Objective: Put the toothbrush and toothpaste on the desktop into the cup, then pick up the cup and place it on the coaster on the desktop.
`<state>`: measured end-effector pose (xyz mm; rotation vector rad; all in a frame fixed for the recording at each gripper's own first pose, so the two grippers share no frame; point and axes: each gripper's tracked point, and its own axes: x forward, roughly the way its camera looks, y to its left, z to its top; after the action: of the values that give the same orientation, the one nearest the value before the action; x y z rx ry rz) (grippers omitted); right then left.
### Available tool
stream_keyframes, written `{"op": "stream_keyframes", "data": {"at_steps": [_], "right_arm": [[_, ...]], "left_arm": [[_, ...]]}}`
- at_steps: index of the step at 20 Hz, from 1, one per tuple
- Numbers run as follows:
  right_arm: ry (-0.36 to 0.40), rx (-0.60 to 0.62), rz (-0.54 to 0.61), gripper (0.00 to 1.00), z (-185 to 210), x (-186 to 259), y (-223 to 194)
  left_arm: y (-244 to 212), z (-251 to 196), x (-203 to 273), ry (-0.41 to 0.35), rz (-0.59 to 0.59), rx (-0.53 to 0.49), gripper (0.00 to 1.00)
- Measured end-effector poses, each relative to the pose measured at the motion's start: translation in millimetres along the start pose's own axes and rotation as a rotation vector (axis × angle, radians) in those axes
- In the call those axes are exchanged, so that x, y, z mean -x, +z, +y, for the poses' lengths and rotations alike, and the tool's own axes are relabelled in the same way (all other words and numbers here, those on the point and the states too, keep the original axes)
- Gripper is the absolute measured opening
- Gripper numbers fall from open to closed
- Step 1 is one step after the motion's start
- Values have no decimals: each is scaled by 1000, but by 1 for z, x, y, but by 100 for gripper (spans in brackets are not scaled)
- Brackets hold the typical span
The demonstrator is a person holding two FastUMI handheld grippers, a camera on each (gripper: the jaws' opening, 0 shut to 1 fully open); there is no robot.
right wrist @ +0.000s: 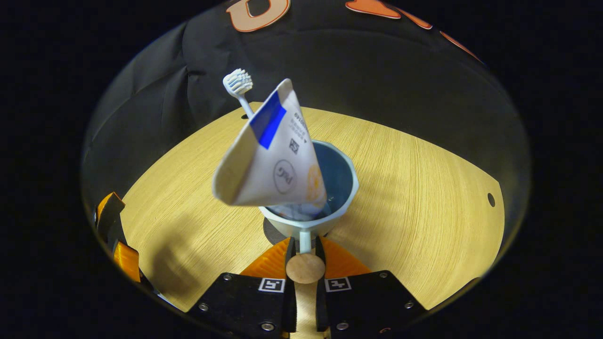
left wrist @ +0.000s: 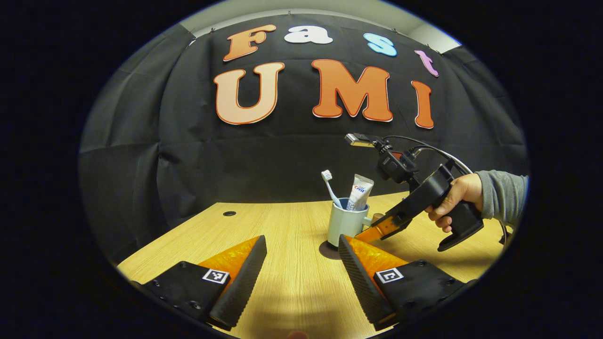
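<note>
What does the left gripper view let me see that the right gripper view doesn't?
Left gripper view alone: the person's hand and grey sleeve holding the right gripper, seen from the side.

Right gripper view alone: a look down inside the cup, and the right gripper's fingers closed on the cup handle with its round wooden end.

Both: the cup on the dark coaster, with toothbrush and toothpaste inside, and the wooden desktop.

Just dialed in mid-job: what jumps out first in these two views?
The pale cup stands on the dark coaster mid-desk, with the toothbrush and toothpaste upright in it. The right claw is closed on the cup's handle. The left claw hangs open nearer the desk's front edge.
</note>
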<state>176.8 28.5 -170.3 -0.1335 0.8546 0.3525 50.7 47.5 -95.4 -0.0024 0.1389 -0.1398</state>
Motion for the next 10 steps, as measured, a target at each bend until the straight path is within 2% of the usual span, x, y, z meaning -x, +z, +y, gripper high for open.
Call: {"op": "stream_keyframes", "data": {"at_steps": [10], "right_arm": [[-20, 55, 41, 16, -9, 7, 1]], "left_arm": [[-11, 5, -1, 7, 24, 10, 96]]}}
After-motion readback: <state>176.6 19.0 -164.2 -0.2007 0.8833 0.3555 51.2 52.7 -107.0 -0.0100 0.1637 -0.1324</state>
